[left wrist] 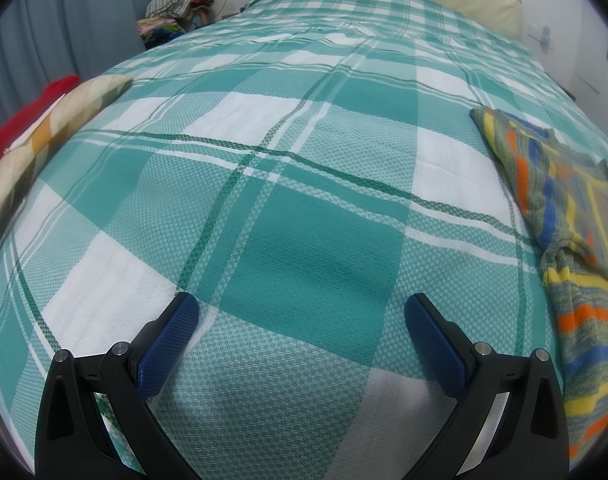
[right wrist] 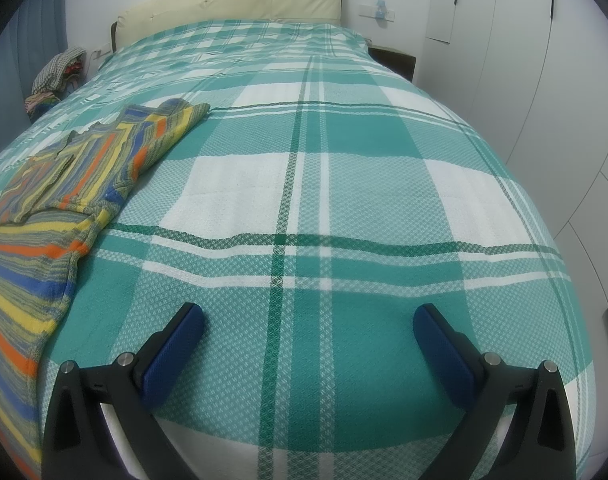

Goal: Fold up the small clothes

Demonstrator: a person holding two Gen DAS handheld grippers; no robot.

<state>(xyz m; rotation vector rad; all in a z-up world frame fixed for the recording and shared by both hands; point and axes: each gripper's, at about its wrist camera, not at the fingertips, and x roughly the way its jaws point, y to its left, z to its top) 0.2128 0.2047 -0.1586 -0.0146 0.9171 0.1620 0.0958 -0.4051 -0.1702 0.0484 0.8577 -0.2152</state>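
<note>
A small striped knit garment (left wrist: 576, 216) in grey, yellow, orange and blue lies flat on the green-and-white plaid bed cover (left wrist: 288, 184). In the left wrist view it is at the right edge, right of my left gripper (left wrist: 302, 308). In the right wrist view the garment (right wrist: 64, 184) lies at the left, left of my right gripper (right wrist: 308, 318). Both grippers are open and empty, with blue pads spread wide just above the bed cover (right wrist: 344, 200). Neither touches the garment.
A patterned beige cushion (left wrist: 44, 140) and a red cloth (left wrist: 20, 116) lie at the bed's left edge. A pile of clothes (left wrist: 180, 4) sits beside the bed near the curtain. A cream headboard (right wrist: 232, 0) is at the far end. White wardrobe doors (right wrist: 544, 80) stand to the right.
</note>
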